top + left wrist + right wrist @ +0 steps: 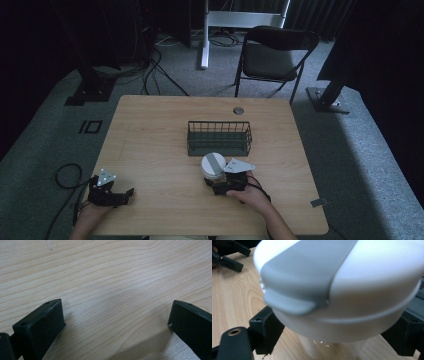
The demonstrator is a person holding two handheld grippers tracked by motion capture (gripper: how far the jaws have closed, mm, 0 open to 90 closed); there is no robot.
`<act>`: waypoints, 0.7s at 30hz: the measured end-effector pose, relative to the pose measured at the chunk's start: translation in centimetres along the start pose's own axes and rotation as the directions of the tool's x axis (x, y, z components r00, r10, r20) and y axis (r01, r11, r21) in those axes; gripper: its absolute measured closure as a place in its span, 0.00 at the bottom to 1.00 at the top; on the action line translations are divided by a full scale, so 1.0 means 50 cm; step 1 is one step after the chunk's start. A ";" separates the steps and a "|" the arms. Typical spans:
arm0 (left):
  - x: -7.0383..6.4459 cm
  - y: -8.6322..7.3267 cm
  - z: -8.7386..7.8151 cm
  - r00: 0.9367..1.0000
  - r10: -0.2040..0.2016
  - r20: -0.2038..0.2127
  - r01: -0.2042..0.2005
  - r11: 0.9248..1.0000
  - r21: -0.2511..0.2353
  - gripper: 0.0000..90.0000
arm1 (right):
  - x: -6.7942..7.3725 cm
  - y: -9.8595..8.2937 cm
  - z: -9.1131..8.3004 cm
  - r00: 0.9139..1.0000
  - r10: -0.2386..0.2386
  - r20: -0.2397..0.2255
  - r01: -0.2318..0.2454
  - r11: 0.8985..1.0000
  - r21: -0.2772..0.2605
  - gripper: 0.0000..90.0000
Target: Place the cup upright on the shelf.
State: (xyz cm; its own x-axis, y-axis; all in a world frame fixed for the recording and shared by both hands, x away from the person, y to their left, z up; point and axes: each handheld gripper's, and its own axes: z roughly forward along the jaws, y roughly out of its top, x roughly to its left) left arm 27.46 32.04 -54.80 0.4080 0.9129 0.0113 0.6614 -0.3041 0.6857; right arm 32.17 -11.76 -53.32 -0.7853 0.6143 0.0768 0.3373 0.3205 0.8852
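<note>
Item: white round-lidded plastic container with a grey strap-like flap across its lid, body translucent below the lid, standing or just lifted near the middle of the light wooden surface, toward the near edge and just in front of the dark green wire basket. Right gripper: jaws set either side of the container's body under the lid, apparently closed on it; in the right gripper view the lid overhangs both jaws, and actual contact at the pads is hidden. Left gripper: near the front left corner of the surface, jaws spread wide over bare wood, holding nothing. Step in hand, as judged: securing the container for a move to the basket. Next move calls for: a firm hold below the lid, a lift high enough to clear the basket's near wall, a short carry toward the far edge, and an upright set-down inside.
</note>
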 end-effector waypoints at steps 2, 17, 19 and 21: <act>0.000 0.000 0.000 1.000 0.000 0.000 0.000 1.000 0.000 0.01 | 0.000 0.001 0.003 1.000 0.010 0.003 -0.010 1.000 0.000 0.17; 0.000 0.000 0.000 1.000 0.000 0.000 0.000 1.000 0.000 0.01 | 0.002 0.006 0.007 1.000 -0.020 0.005 0.020 1.000 -0.009 0.20; 0.000 0.000 0.000 1.000 0.000 0.000 0.000 1.000 0.000 0.01 | 0.001 0.007 0.005 1.000 -0.022 -0.009 0.022 1.000 -0.006 0.21; 0.000 0.000 0.000 1.000 0.000 0.000 0.000 1.000 0.000 0.01 | 0.002 0.007 0.005 0.999 -0.033 -0.011 0.033 0.999 -0.006 0.20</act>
State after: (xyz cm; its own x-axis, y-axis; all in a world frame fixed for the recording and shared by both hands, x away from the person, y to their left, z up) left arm 27.46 32.04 -54.79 0.4083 0.9128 0.0114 0.6612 -0.3043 0.6857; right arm 32.35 -11.43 -53.11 -0.8017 0.5954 0.0528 0.3081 0.3358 0.8901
